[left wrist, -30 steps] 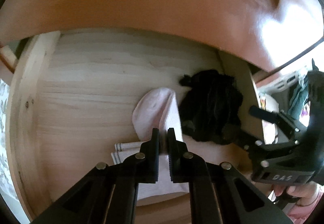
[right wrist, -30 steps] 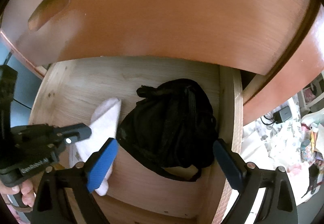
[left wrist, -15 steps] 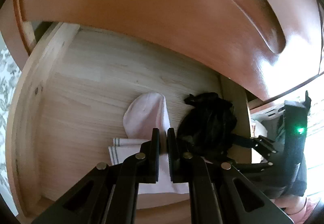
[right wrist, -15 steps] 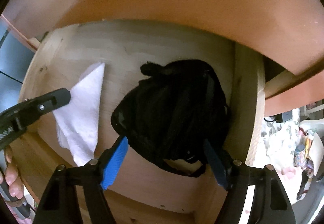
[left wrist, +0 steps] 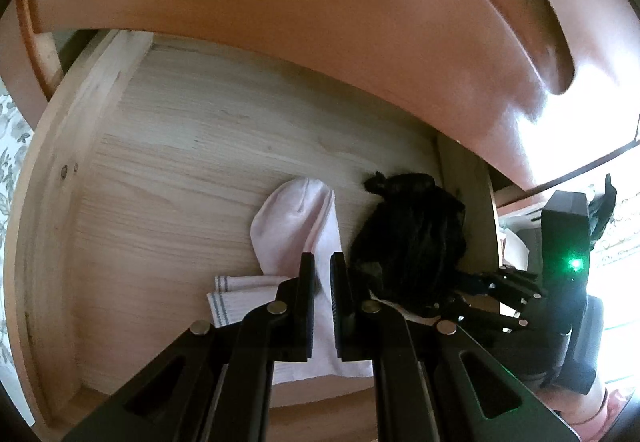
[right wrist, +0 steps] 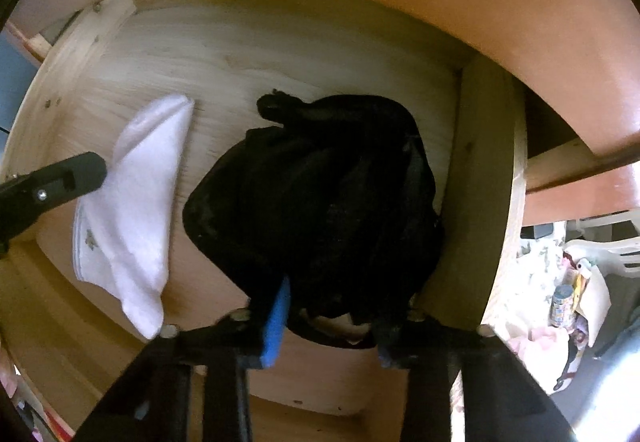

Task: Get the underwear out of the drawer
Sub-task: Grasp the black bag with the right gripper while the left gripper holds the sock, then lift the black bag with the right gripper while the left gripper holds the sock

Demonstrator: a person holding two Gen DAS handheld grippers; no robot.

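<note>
The black underwear (right wrist: pixel 320 198) lies bunched in the right end of the open drawer (right wrist: pixel 480 178), against its side wall. The right tongs (right wrist: pixel 328 314) have just been closing, and their blue pads now pinch the near edge of the bundle (one pad is half buried in the cloth). A white sock (right wrist: pixel 136 202) lies flat on the drawer floor just left of the underwear. The left tongs (left wrist: pixel 322 302) are clenched on nothing, poised over the sock.
</note>
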